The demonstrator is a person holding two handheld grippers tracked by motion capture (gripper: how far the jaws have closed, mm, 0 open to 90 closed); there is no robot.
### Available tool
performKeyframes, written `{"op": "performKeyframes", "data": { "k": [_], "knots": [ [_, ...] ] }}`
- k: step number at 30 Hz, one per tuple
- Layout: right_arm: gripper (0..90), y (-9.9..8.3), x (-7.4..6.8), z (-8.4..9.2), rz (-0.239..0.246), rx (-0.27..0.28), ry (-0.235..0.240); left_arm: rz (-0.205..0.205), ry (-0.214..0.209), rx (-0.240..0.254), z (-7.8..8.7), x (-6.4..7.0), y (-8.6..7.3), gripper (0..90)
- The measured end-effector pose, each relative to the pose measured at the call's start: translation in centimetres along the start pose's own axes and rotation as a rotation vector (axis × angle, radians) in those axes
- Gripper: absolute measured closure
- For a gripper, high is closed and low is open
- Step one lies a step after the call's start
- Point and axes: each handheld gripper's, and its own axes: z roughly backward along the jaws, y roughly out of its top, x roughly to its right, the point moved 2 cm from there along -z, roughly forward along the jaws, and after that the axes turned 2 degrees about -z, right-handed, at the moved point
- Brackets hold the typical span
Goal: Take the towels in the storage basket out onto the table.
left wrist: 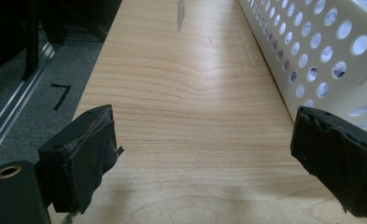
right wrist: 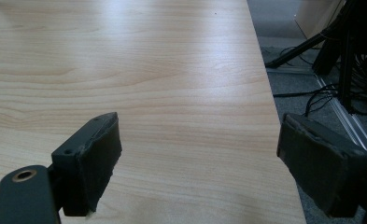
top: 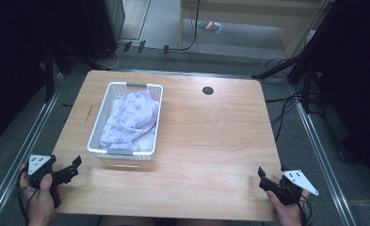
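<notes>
Resting at the near left corner of the wooden table (top: 211,141), the left gripper (top: 72,169) is held in the person's left hand (top: 39,197), its grey three-cornered plate facing up. Jaws stand wide apart, nothing between them. In the left gripper view the two black padded jaws frame bare wood, with the left gripper (left wrist: 204,154) pointing along the table's left strip; the right-hand jaw in that view sits just beside the perforated wall of the white basket (left wrist: 321,51), not clearly touching it.

White basket (top: 108,96) sits on the left half of the table, long axis running away from the person, grey handles at the near and far ends. A pale lilac patterned cloth (top: 128,120) lies crumpled inside, filling most of it and rising toward the far rim.

Right gripper (top: 262,179) is at the near right corner, held in the right hand (top: 288,212), well apart from the basket. Jaws likewise spread open and empty. In the right gripper view the right gripper (right wrist: 197,154) looks across bare wood toward the table's right edge, with grey floor and dark cables (right wrist: 321,93) beyond.

A small dark round grommet (top: 207,90) sits near the far edge of the table. A dark streak (top: 89,113) marks the wood left of the basket, also seen in the left gripper view.
</notes>
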Motion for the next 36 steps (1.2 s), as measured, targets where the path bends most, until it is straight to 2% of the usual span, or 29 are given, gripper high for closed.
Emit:
{"op": "performKeyframes", "data": {
  "k": [3,7,10,13,17,21,27,30,36],
  "knots": [
    [14.0,0.0,0.0,0.0,0.000,0.001,0.002,-0.004,-0.001,0.002,0.0,0.0,0.0,7.9],
    [14.0,0.0,0.0,0.0,0.000,0.000,0.002,-0.029,0.010,0.002,0.0,0.3,0.0,7.9],
    [14.0,0.0,0.0,0.0,-0.002,-0.003,0.001,-0.025,0.009,-0.012,0.0,0.3,0.0,8.0],
    [14.0,0.0,0.0,0.0,-0.002,-0.003,0.002,-0.020,0.023,-0.002,-0.1,0.2,0.1,7.9],
    [13.9,0.0,0.0,-0.1,-0.001,-0.004,0.002,-0.035,0.035,-0.010,-0.1,0.2,0.1,7.9],
    [14.0,0.0,0.0,-0.1,-0.002,-0.005,0.002,-0.025,0.003,-0.025,0.3,0.1,0.5,7.9],
    [13.9,0.0,0.0,-0.1,-0.001,-0.006,0.001,-0.030,-0.008,-0.015,0.8,0.3,1.0,7.9],
    [14.0,0.0,0.0,-0.1,0.001,-0.008,-0.001,-0.034,-0.023,0.002,1.3,0.6,1.7,7.9],
    [14.0,0.0,0.0,-0.1,0.001,-0.007,-0.002,-0.049,-0.039,-0.003,1.8,1.3,2.7,7.9]
  ]
}}
